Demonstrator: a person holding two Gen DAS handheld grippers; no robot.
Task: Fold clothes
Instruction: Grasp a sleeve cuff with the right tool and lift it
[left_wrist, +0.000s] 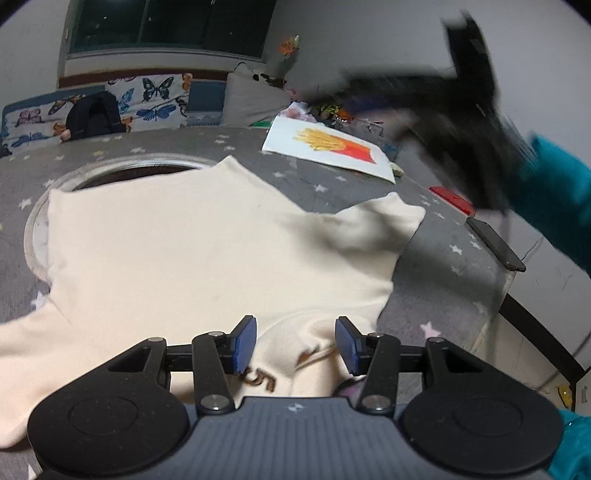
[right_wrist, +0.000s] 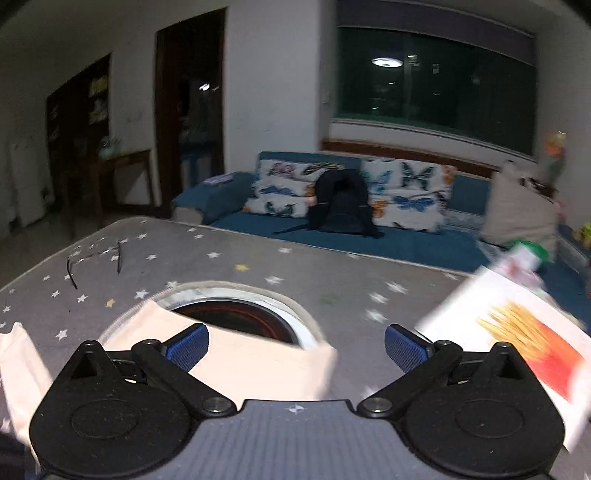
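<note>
A cream garment (left_wrist: 184, 251) lies spread on the grey star-print table cover (left_wrist: 443, 258), one sleeve trailing off to the lower left. At its near edge my left gripper (left_wrist: 295, 343) has its blue pads against a raised bunch of the fabric that carries brown printed letters. My right gripper (left_wrist: 461, 122) is a black blur high at the right, above the table, held by a person's teal sleeve (left_wrist: 554, 192). In its own view the right gripper (right_wrist: 295, 350) stands wide open with nothing between the fingers, above the garment's far edge (right_wrist: 251, 365).
A round opening (right_wrist: 236, 314) in the table cover shows just past the garment. A printed sheet with a fries picture (left_wrist: 332, 147) lies at the far right, a red item (left_wrist: 452, 197) and a dark phone (left_wrist: 495, 243) by the right edge. Glasses (right_wrist: 96, 254) lie far left.
</note>
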